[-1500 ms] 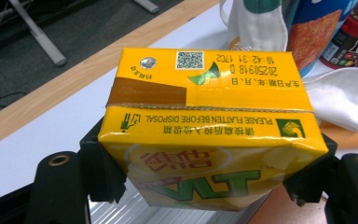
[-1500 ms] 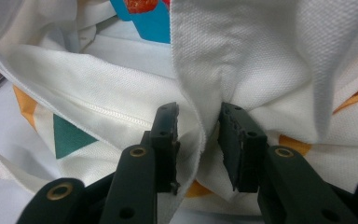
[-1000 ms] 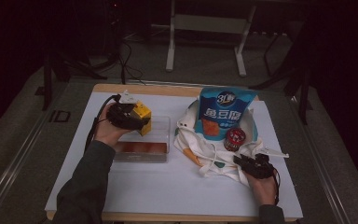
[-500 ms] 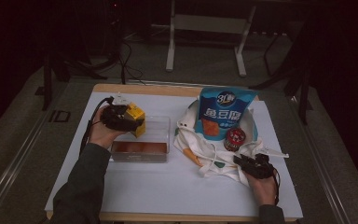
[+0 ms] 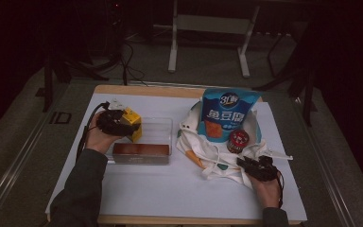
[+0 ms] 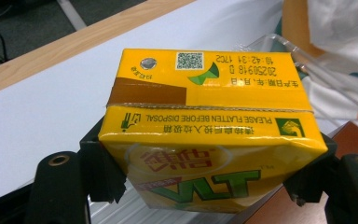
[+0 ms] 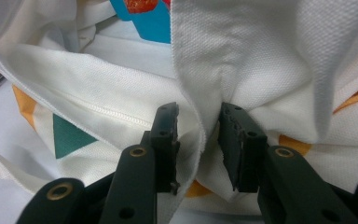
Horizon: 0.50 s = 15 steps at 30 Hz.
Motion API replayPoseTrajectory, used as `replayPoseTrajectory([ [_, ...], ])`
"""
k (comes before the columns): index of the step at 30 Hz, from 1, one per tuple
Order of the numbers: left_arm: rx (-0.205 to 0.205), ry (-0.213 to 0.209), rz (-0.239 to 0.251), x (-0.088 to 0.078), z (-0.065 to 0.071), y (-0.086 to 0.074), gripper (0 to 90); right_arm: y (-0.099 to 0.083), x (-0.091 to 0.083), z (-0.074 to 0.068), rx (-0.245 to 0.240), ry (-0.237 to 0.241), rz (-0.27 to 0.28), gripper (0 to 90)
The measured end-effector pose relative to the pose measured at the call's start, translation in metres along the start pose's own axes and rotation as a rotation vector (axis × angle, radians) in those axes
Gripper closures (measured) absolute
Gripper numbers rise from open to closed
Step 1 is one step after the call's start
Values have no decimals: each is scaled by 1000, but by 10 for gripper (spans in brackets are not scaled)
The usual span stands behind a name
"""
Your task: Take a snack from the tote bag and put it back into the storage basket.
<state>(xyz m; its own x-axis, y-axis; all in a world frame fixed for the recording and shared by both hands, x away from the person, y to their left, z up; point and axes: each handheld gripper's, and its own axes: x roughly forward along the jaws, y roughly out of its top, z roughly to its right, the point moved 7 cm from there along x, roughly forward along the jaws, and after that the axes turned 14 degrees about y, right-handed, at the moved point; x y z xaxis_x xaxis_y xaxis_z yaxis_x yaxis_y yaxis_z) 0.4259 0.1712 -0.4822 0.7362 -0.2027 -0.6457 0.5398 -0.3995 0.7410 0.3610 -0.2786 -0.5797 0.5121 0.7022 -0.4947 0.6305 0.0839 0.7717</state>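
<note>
A: What is the left gripper (image 6: 212,186) holding?

B: Its jaws are standing wide and pressing on both sides of a yellow drink carton (image 6: 209,135). In the high view the carton (image 5: 132,124) is sitting over the far left corner of the clear plastic box (image 5: 163,127), left of the white cloth bag (image 5: 208,151).

A: And the right gripper (image 7: 198,144)?

B: Its jaws are standing partly open, with a fold of the bag's cloth (image 7: 205,93) pinched between the pads. In the high view this gripper (image 5: 257,168) is resting at the bag's near right edge.

A: What is each view adding?

B: The left gripper view is showing the carton's printed top and code. The high view is showing a blue snack pouch (image 5: 227,113) standing in the bag and a red can (image 5: 238,141) just near of it.
</note>
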Motion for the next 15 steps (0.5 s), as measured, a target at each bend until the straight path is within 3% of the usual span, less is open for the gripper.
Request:
replayPoseTrajectory([
  [15,-18,14,-27,2,-11,-15,284,0,0,0,0,-1,0,671],
])
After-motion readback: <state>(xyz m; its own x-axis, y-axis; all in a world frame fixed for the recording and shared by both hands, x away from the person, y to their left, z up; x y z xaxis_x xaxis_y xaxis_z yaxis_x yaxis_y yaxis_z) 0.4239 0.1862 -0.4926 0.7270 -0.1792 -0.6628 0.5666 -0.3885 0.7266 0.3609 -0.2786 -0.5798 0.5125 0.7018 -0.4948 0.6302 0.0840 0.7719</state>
